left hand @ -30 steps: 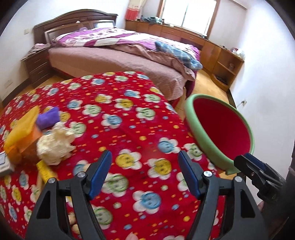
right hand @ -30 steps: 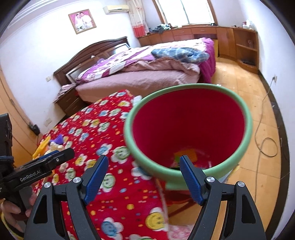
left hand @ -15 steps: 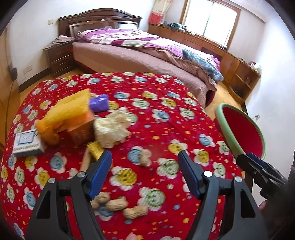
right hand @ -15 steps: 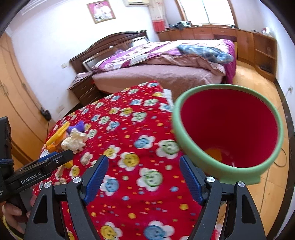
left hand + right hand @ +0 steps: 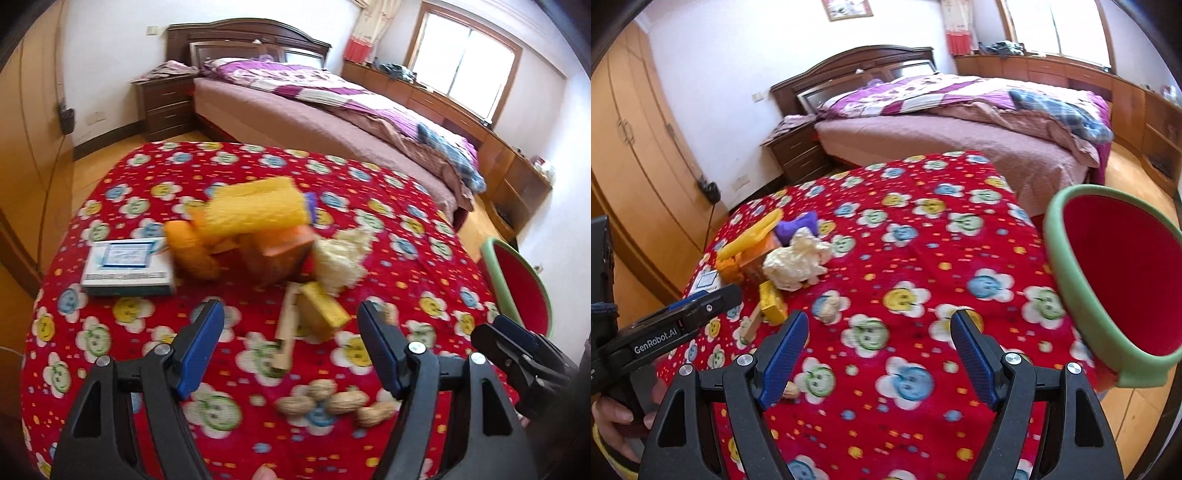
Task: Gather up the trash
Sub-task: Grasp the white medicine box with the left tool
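Observation:
Trash lies in a heap on the red flowered tablecloth (image 5: 155,206): a yellow wrapper (image 5: 255,206), an orange carton (image 5: 280,254), a crumpled white tissue (image 5: 341,258), a small yellow box (image 5: 323,314), a wooden stick (image 5: 286,332), a white-blue box (image 5: 127,267) and several peanuts (image 5: 332,400). My left gripper (image 5: 290,328) hangs open above the stick and yellow box, nothing between its pads. My right gripper (image 5: 877,338) is open over bare cloth, right of the tissue (image 5: 796,264). The red bin with a green rim (image 5: 1115,291) stands off the table's right edge.
A bed (image 5: 960,125) with a purple quilt stands behind the table, a nightstand (image 5: 164,101) at its left. Wooden wardrobes (image 5: 639,162) line the left wall and low cabinets (image 5: 517,177) run under the window. A person's hand (image 5: 613,417) grips the left tool.
Both grippers swung left across the table. The trash heap came to the middle of the left view and the bin slid to the right edge of both views. The jaws stayed open.

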`<state>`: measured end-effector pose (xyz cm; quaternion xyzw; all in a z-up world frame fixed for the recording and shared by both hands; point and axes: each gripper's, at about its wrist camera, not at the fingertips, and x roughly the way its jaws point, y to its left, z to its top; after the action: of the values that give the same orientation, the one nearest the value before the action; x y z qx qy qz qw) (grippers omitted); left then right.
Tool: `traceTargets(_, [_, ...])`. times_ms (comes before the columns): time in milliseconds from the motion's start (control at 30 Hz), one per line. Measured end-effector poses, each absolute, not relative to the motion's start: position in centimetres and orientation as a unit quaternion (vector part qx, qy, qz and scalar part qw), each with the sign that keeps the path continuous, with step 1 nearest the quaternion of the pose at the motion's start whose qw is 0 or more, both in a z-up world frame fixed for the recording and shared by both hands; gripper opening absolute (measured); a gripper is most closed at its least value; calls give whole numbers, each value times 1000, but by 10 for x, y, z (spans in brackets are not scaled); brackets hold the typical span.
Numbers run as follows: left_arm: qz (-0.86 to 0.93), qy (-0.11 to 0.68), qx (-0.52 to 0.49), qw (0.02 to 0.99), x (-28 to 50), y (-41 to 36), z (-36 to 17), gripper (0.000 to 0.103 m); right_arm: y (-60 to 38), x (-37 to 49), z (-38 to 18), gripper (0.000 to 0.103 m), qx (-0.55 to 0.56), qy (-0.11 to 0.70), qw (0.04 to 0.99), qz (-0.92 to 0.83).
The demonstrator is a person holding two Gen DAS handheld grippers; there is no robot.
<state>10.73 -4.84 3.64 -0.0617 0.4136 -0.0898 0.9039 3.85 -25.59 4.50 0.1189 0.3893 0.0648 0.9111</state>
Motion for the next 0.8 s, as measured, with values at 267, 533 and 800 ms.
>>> traceTargets(267, [-40, 400, -57, 914, 117, -4, 27, 97, -219, 55, 39, 80, 93, 402, 907, 83])
traceTargets(533, [33, 414, -60, 908, 140, 44, 9, 97, -198, 62, 28, 80, 77, 419, 899, 100])
traceTargets(800, [33, 435, -75, 897, 162, 59, -4, 97, -183, 69, 21, 80, 65, 432, 893, 112])
